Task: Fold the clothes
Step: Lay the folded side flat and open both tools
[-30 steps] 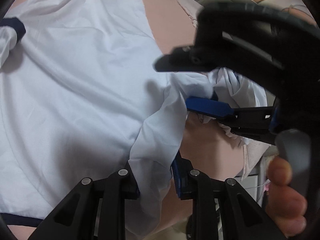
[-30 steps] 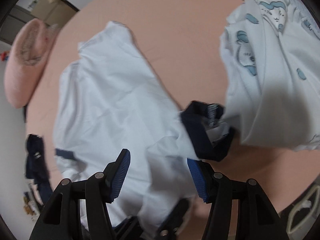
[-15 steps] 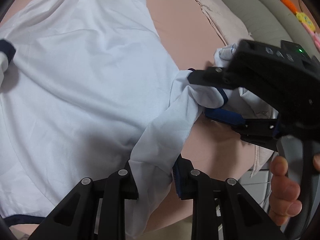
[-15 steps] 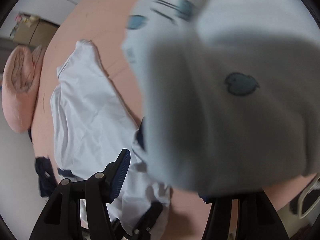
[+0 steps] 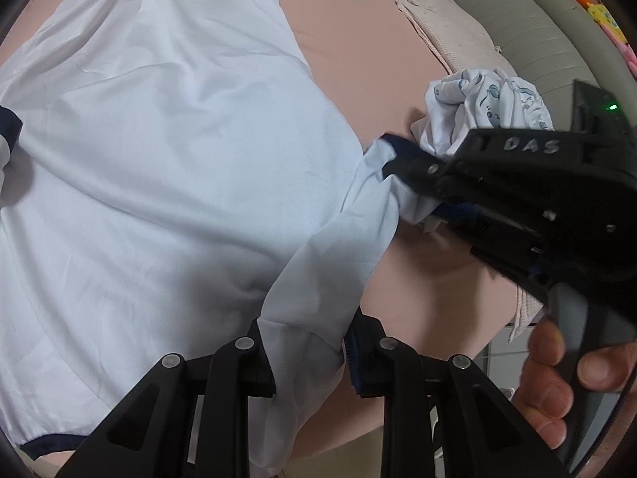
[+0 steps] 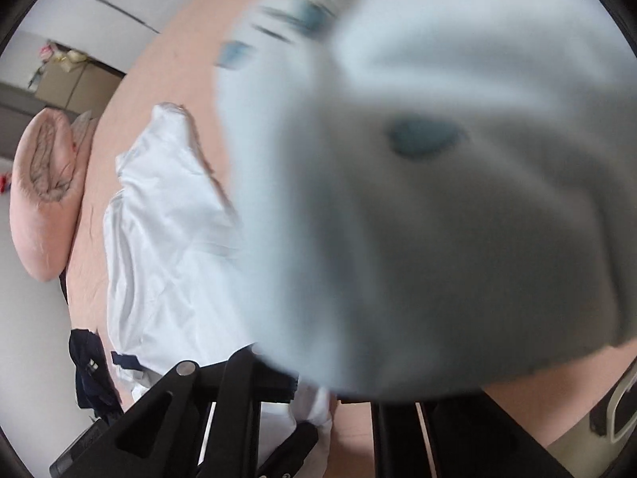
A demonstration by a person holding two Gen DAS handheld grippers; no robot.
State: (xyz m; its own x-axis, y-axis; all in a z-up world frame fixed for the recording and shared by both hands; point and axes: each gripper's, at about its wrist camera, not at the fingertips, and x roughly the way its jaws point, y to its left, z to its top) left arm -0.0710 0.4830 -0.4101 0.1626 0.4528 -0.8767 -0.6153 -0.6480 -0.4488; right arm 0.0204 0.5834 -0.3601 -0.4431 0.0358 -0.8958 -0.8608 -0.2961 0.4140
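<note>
A white shirt (image 5: 159, 151) with navy trim lies spread on the pink bed sheet (image 5: 346, 28); it also shows in the right wrist view (image 6: 167, 239). My left gripper (image 5: 308, 354) is shut on a raised fold at the shirt's edge. My right gripper (image 5: 402, 183) comes in from the right, and its jaws are closing with the navy-cuffed sleeve (image 5: 382, 171) pinched between them. A crumpled white garment with blue prints (image 5: 489, 99) lies just behind that sleeve. In the right wrist view this printed garment (image 6: 438, 159) blurs close to the lens and hides the right finger.
A person's hand (image 5: 557, 378) holds the right gripper's handle. A pink pillow (image 6: 43, 199) and a dark navy garment (image 6: 89, 378) lie at the bed's left edge, with a cardboard box (image 6: 75, 83) beyond. A grey-green padded headboard (image 5: 537, 32) rises behind.
My right gripper has come down onto the navy-cuffed sleeve and its fingers have drawn together on it. The printed garment now fills the right wrist view. The left gripper keeps its hold.
</note>
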